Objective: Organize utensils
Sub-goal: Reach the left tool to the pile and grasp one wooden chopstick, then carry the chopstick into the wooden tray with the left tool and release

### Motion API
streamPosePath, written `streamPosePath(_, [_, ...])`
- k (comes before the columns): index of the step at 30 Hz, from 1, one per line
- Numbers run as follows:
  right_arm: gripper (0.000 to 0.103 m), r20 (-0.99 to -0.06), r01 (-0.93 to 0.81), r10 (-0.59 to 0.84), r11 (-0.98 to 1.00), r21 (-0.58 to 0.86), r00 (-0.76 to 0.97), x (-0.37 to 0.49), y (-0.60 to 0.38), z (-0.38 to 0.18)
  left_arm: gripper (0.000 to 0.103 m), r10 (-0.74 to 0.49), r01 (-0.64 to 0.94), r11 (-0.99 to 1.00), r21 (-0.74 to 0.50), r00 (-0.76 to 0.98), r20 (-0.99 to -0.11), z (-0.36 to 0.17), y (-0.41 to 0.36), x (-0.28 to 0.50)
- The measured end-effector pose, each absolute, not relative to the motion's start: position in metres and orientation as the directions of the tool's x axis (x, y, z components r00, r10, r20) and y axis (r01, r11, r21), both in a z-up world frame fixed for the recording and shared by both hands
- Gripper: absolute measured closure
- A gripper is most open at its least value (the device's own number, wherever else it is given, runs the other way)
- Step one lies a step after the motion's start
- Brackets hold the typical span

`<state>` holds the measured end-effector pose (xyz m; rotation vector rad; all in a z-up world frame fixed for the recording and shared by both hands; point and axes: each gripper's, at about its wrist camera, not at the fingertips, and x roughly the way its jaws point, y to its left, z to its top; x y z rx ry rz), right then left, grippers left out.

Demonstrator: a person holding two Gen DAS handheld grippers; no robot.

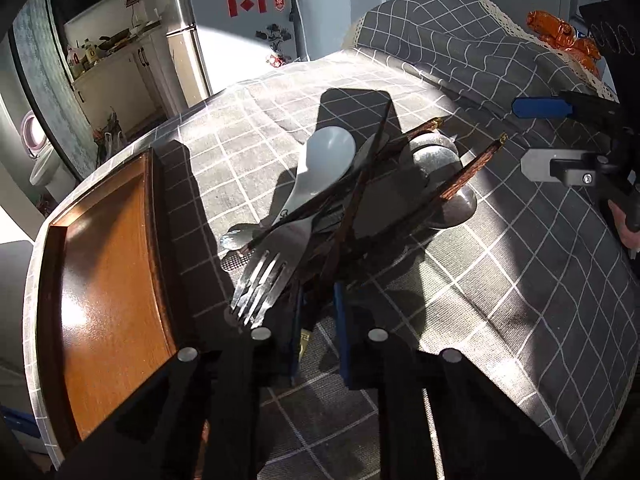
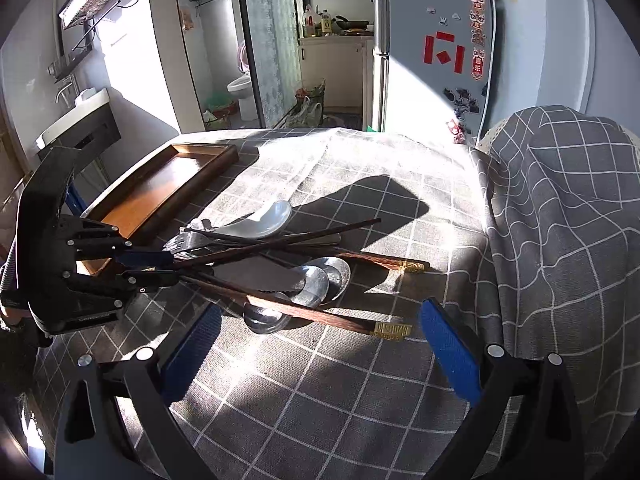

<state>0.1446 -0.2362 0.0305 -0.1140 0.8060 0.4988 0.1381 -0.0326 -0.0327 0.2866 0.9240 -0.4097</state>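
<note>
A: Kitchen behind, fridge (image 2: 432, 56) with red stickers, and a grey checked tablecloth (image 2: 320, 392) over the table. Where's the cutlery?

B: Heaped mid-table, just beside the wooden tray (image 1: 112, 280). The long axes mostly run from the left gripper (image 1: 318, 320) across towards the right gripper (image 2: 320, 356).

A: Which way do things point?

B: The fork (image 1: 268, 268) aims its tines at the left gripper; the white ceramic spoon (image 1: 320, 160) has its bowl on the far side. The wooden chopsticks (image 2: 320, 312) lie with their gold-capped ends towards the right gripper, near the steel spoons (image 2: 320, 280).

A: And the tools?

B: The left gripper's blue pads are drawn close around the chopsticks' thin ends; I can't tell whether they're pinching. The right gripper is spread wide above the cloth, holding nothing.
</note>
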Motion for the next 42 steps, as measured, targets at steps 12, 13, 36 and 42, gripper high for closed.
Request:
streamPosePath(12, [0.012,-0.713,-0.394,0.552,0.827,0.402,0.432,0.183,-0.199,0.023,0.096,-0.300,0.488,0.873,0.024,0.573,-0.763,-0.017,-0.035,0.118])
streamPosePath(13, [0.016,-0.710,-0.380,0.571,0.816,0.435,0.413,0.187,-0.194,0.017,0.096,-0.311,0.487,0.873,0.014,0.580,-0.753,-0.014,-0.035,0.114])
streamPosePath(36, [0.083,-0.714,-0.473,0.677,0.696,0.540,0.180,0.217,0.006,0.018,0.096,-0.129,0.209,0.978,0.023,0.683,-0.719,0.015,0.086,0.069])
streamPosePath(42, [0.080,-0.773,-0.515,0.618,0.714,0.475,0.144,0.230,0.081,0.003,0.096,-0.026,0.046,0.999,0.007,0.673,-0.739,0.004,0.137,0.078])
